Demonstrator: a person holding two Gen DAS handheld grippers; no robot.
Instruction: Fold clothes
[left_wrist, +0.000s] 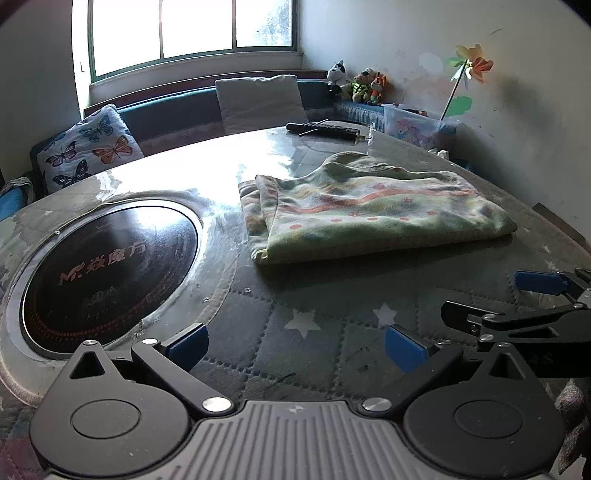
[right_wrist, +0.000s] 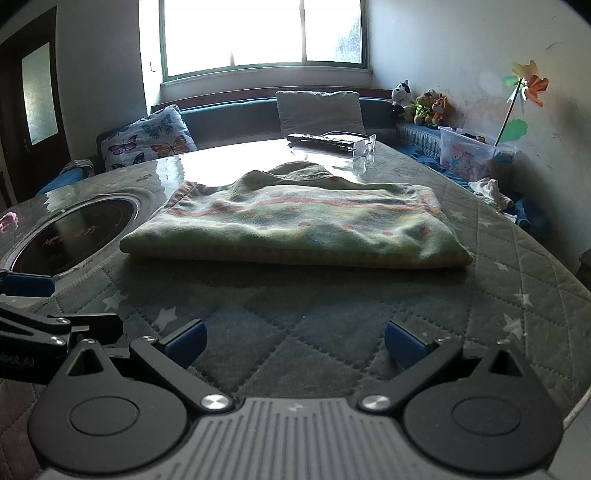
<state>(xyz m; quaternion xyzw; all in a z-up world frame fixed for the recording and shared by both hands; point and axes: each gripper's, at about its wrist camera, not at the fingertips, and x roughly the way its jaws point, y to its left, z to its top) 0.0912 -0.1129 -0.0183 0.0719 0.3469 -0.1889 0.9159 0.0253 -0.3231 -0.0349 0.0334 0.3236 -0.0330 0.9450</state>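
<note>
A folded green garment (left_wrist: 373, 210) with pink and orange dots lies flat on the quilted table cover (left_wrist: 295, 339). In the right wrist view the same garment (right_wrist: 295, 225) lies straight ahead. My left gripper (left_wrist: 295, 343) is open, well short of the cloth and to its near left, with nothing between its blue fingertips (left_wrist: 190, 341). My right gripper (right_wrist: 295, 341) is open too, a short way in front of the garment's near fold, holding nothing. The right gripper's fingers (left_wrist: 539, 282) also show at the right edge of the left wrist view.
A round black induction cooktop (left_wrist: 107, 273) is set into the table to the left of the garment. A dark remote-like bar (left_wrist: 325, 130) and clear glasses (right_wrist: 364, 146) lie at the far edge. Cushions (left_wrist: 88, 147), plush toys (left_wrist: 364, 86) and a plastic box (right_wrist: 472, 151) line the bench behind.
</note>
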